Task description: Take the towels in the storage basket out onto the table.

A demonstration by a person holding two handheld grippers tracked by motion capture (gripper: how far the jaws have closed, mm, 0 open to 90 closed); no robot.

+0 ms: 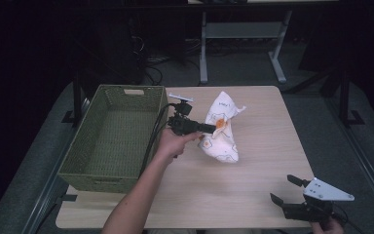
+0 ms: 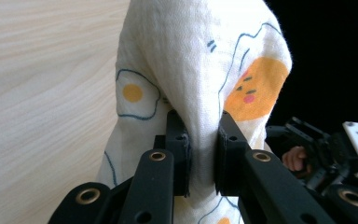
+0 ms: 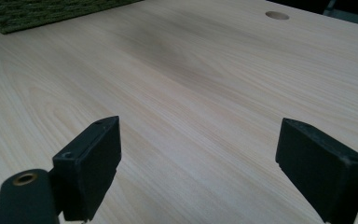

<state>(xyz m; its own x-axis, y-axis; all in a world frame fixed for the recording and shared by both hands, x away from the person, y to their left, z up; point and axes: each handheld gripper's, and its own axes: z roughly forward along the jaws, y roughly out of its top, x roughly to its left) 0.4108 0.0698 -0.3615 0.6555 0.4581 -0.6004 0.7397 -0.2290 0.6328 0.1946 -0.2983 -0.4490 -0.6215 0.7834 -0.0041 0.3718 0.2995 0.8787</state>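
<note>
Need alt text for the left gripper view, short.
The left gripper pinches a fold of white cloth printed with fried eggs between its two black jaws, over a pale wooden table. At lower right, farther off, a hand holds the right gripper.

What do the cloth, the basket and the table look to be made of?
Cloth: thin, soft woven fabric, matte, printed with fried eggs; it drapes and bunches.
Basket: woven green fibre or plastic cord, hard to tell; an even weave shows.
Table: pale wood-grain top, smooth, likely laminate.
</note>
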